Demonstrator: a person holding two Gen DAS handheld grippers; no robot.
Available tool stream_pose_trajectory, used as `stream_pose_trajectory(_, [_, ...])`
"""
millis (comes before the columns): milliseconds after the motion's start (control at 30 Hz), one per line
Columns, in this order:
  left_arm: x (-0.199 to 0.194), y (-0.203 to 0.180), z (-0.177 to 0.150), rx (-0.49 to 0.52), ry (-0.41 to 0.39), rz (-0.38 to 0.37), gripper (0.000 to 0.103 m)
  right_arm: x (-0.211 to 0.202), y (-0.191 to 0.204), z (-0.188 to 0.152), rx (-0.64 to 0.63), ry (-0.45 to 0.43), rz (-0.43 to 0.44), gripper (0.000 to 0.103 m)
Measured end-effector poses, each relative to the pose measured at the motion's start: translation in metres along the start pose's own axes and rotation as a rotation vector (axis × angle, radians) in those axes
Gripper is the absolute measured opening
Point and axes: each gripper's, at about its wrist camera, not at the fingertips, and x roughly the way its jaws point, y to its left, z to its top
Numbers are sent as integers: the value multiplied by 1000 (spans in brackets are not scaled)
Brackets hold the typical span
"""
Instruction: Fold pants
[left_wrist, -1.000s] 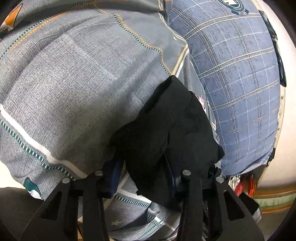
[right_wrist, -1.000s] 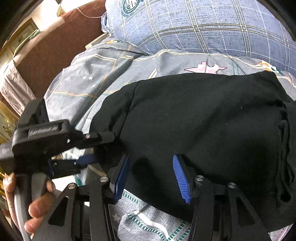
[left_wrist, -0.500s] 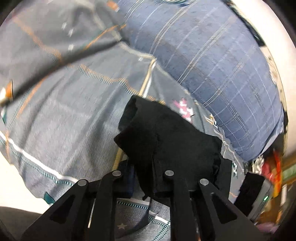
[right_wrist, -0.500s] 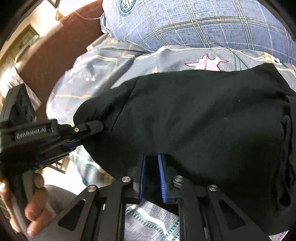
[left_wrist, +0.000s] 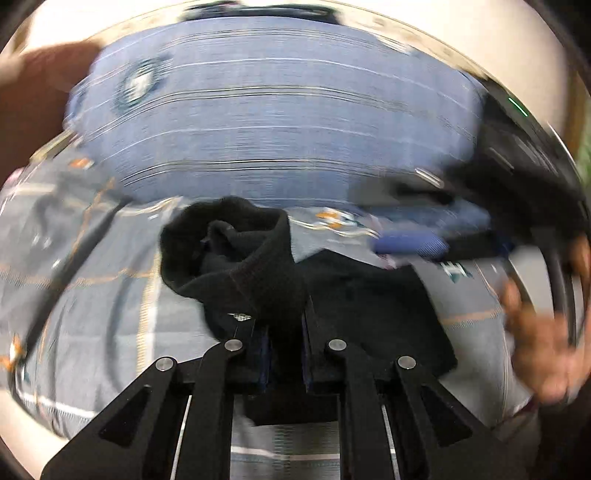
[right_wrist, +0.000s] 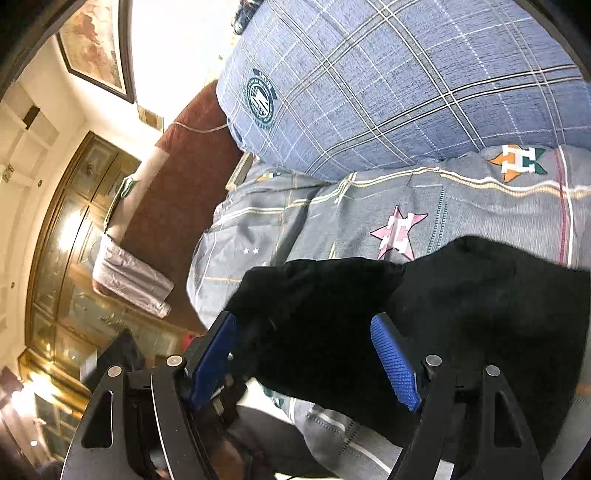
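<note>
The black pants (right_wrist: 461, 325) lay soft and limp on the gray bedspread (right_wrist: 332, 206) near its front edge, one bunched end clamped in the left gripper (left_wrist: 284, 350), while the right gripper (right_wrist: 314, 354) stood apart over them, best regripped at a hem corner.

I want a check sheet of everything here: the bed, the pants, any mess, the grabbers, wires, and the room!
Surface: grey patterned bedspread, rumpled, with star prints.
Job's things: black pants lying on the bedspread, one part lifted in a bunch.
Clutter: big blue checked pillow behind the pants.
Grippers: left hand-held gripper shut on the pants; right hand-held gripper open, blue pads either side of the cloth.
Cables: thin white cord over the brown headboard.
Surroundings: framed picture, shiny gold-trimmed cabinet. Left view is blurred.
</note>
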Motion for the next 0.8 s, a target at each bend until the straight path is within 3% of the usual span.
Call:
stream_pose_trajectory(167, [18, -60, -7, 204, 2, -25, 11, -16, -29, 5, 14, -3, 73, 78])
stream_pose_trajectory(400, [39, -102, -14, 317, 44, -29, 11, -30, -64, 0, 43, 4, 105, 79])
stream_pose_trajectory(500, [42, -119, -15, 357, 50, -14, 11, -33, -73, -1, 48, -19, -5, 79])
stream_pose_trajectory(567, [37, -125, -14, 378, 36, -11, 11, -29, -80, -3, 56, 20, -74, 51])
stream_pose_trajectory(600, [34, -131, -13, 392, 31, -7, 11, -31, -83, -4, 65, 26, -107, 19])
stream_pose_trajectory(700, [24, -148, -12, 419, 3, -16, 11, -50, -86, -6, 58, -19, -124, 11])
stream_pose_trajectory(800, [24, -161, -12, 443, -4, -26, 13, -67, -93, -7, 54, -47, -112, 11])
